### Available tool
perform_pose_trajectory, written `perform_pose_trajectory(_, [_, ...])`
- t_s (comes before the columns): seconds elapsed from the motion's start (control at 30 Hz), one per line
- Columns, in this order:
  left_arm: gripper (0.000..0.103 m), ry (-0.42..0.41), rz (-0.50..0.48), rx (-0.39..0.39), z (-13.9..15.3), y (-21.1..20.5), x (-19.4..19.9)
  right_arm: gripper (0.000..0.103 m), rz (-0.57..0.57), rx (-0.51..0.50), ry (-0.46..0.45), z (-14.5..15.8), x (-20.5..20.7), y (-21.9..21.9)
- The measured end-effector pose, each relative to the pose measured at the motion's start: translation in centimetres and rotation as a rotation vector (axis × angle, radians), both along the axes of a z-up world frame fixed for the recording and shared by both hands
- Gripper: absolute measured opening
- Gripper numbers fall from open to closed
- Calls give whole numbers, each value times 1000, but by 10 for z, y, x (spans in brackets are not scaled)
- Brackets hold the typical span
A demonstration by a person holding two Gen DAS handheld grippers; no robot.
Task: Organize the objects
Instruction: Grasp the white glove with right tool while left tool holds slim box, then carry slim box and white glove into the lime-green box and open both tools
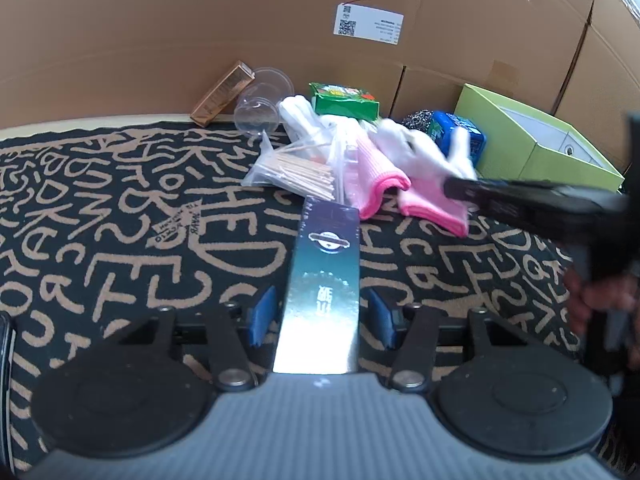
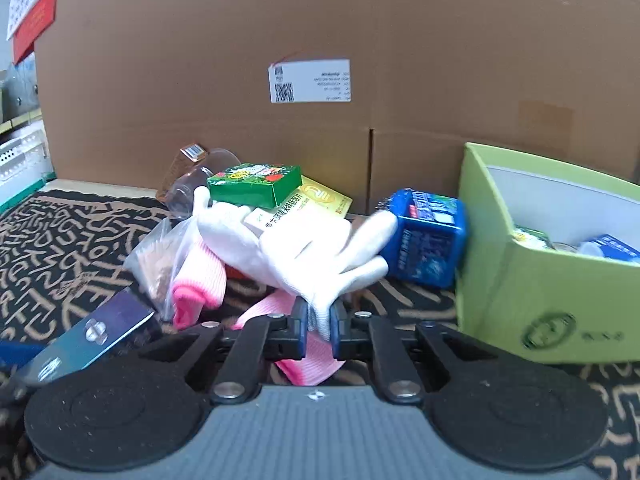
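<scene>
Pinching a white glove for the green box while a long dark carton is straddled

The right gripper (image 2: 319, 322) is clenched on a fingertip of the white glove (image 2: 304, 252), whose pink cuff (image 2: 200, 284) trails over the patterned mat (image 2: 60, 240) toward its near edge. A higher lift is advised so the cuff clears the blue package (image 2: 428, 240) leaning on the wall of the green box (image 2: 560, 300) at the mat's far right corner. The left gripper (image 1: 320, 316) is spread around the long dark carton (image 1: 324, 264); whether its pads (image 1: 262, 312) press cannot be told, so a firmer squeeze is suggested before lifting. The skewer bag (image 1: 296, 172) beyond should be left undisturbed.
</scene>
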State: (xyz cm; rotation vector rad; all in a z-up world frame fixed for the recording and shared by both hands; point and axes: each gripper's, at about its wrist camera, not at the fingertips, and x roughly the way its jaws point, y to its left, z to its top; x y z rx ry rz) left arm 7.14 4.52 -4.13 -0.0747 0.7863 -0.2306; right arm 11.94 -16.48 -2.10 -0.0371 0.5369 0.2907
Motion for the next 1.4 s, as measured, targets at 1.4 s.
perform_pose_trajectory(1.4, [39, -226, -292, -46, 113, -131, 36, 12, -237, 87, -282, 100, -62, -147])
